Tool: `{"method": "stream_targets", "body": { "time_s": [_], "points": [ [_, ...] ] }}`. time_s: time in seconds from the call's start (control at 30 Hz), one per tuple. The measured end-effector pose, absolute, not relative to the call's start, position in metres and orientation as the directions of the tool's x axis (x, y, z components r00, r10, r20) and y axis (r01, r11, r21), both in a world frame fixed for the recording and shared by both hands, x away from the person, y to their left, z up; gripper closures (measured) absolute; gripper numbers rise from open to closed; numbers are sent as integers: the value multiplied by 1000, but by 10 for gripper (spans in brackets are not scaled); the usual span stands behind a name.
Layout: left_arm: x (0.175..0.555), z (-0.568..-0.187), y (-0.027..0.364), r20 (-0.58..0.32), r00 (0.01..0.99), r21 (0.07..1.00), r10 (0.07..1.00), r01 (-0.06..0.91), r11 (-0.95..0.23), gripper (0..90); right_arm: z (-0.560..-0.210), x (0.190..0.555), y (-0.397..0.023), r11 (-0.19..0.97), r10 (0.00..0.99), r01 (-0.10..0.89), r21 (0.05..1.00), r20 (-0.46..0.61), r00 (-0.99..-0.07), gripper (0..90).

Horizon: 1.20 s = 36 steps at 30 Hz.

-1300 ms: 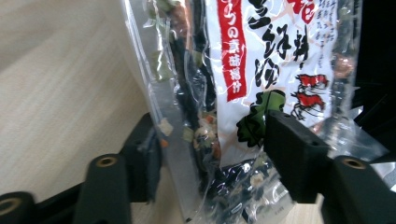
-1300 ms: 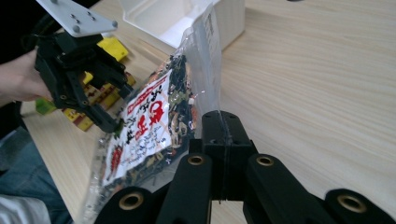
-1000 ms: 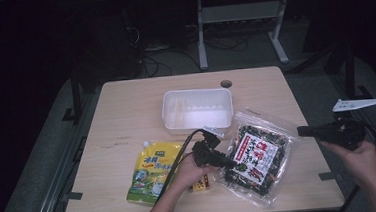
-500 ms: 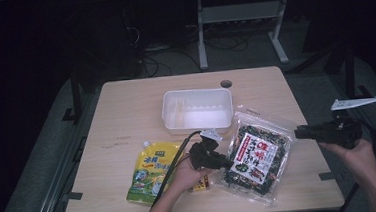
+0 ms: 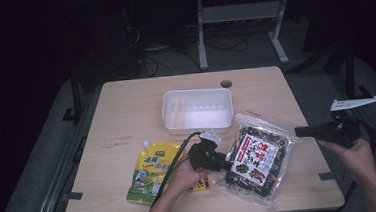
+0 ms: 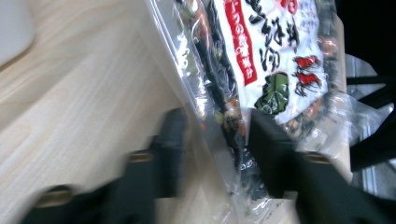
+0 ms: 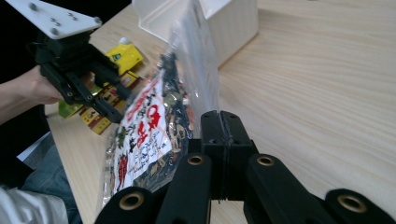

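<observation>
The seaweed bag (image 6: 261,60) bears a red-and-white printed label (characters too blurred to read).

The left forearm is brought in from the bottom edge of the desk, and the left gripper (image 5: 228,163) is held low over the desk near its front edge, with the hand (image 5: 183,174) wrapped around its body. Its jaws have just been opening and are stood apart, with a bag edge between them, not pressed. The right gripper (image 5: 300,131) is held level at the right edge of the desk by the right hand (image 5: 352,152); its jaws are pressed together.
</observation>
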<state>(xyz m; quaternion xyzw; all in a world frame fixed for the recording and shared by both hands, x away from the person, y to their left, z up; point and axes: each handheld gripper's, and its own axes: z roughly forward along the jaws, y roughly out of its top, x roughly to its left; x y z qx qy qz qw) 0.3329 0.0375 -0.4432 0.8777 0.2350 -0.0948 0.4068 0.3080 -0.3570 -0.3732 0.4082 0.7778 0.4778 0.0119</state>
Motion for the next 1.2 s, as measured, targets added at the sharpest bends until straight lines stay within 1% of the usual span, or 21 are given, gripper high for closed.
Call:
{"method": "stream_targets", "body": {
  "time_s": [0.03, 0.17, 0.2, 0.23, 0.33, 0.5, 0.53, 0.57, 0.6, 0.63, 0.73, 0.77, 0.8, 0.87, 0.9, 0.97, 1.0, 1.03, 1.07, 1.1, 1.2],
  "points": [
    [335, -444, 37, -372, 863, 664, 342, 505, -552, 365, -371, 306, -355, 229, 647, 614, 756, 353, -676, 893],
    [339, -449, 35, -411, 842, 633, 350, 540, -554, 263, -364, 304, -353, 213, 618, 586, 782, 357, -700, 893],
    [339, -449, 35, -411, 842, 633, 350, 540, -554, 258, -364, 304, -353, 213, 618, 586, 782, 357, -700, 893],
    [341, -451, 34, -440, 832, 631, 339, 555, -543, 257, -360, 302, -352, 215, 610, 575, 790, 351, -711, 893],
    [342, -451, 33, -458, 829, 631, 320, 557, -539, 262, -356, 302, -349, 214, 600, 565, 797, 348, -720, 893],
    [346, -453, 27, -502, 818, 622, 282, 568, -540, 276, -346, 300, -344, 200, 558, 530, 824, 349, -753, 893],
    [346, -453, 27, -520, 813, 625, 262, 571, -532, 312, -345, 300, -342, 200, 552, 526, 826, 349, -757, 893],
    [346, -452, 28, -528, 814, 632, 242, 567, -528, 366, -343, 299, -341, 205, 551, 523, 827, 344, -760, 893],
    [346, -451, 27, -526, 817, 637, 235, 562, -528, 428, -343, 299, -341, 209, 552, 522, 827, 340, -761, 893],
    [345, -450, 28, -522, 822, 641, 227, 554, -532, 453, -342, 299, -340, 213, 554, 521, 827, 337, -761, 893],
    [345, -447, 32, -528, 826, 656, 198, 544, -522, 591, -343, 300, -342, 204, 558, 526, 826, 343, -756, 892],
    [344, -445, 33, -518, 834, 667, 192, 534, -520, 644, -343, 301, -343, 205, 561, 526, 825, 342, -754, 891],
    [344, -445, 33, -518, 834, 667, 192, 534, -520, 668, -343, 301, -344, 208, 568, 526, 825, 336, -752, 889],
    [341, -442, 33, -492, 849, 682, 191, 512, -523, 685, -345, 302, -345, 214, 577, 534, 818, 335, -744, 882],
    [340, -441, 33, -490, 851, 686, 189, 511, -518, 688, -345, 303, -346, 220, 582, 539, 813, 334, -741, 860],
    [340, -440, 34, -487, 853, 691, 187, 507, -515, 694, -348, 305, -347, 232, 590, 556, 799, 339, -733, 751],
    [340, -440, 34, -487, 853, 691, 187, 507, -515, 695, -348, 305, -347, 232, 590, 556, 799, 339, -733, 751],
    [339, -439, 34, -481, 858, 699, 179, 498, -513, 695, -351, 309, -347, 237, 590, 575, 783, 354, -726, 620],
    [339, -438, 34, -480, 859, 701, 179, 498, -510, 696, -354, 310, -346, 237, 593, 591, 771, 367, -717, 545],
    [338, -438, 33, -478, 860, 703, 178, 496, -509, 697, -357, 312, -345, 238, 595, 607, 758, 381, -708, 507],
    [337, -437, 34, -470, 866, 709, 171, 485, -512, 698, -363, 316, -339, 271, 588, 634, 724, 397, -705, 464]
  ]
}}
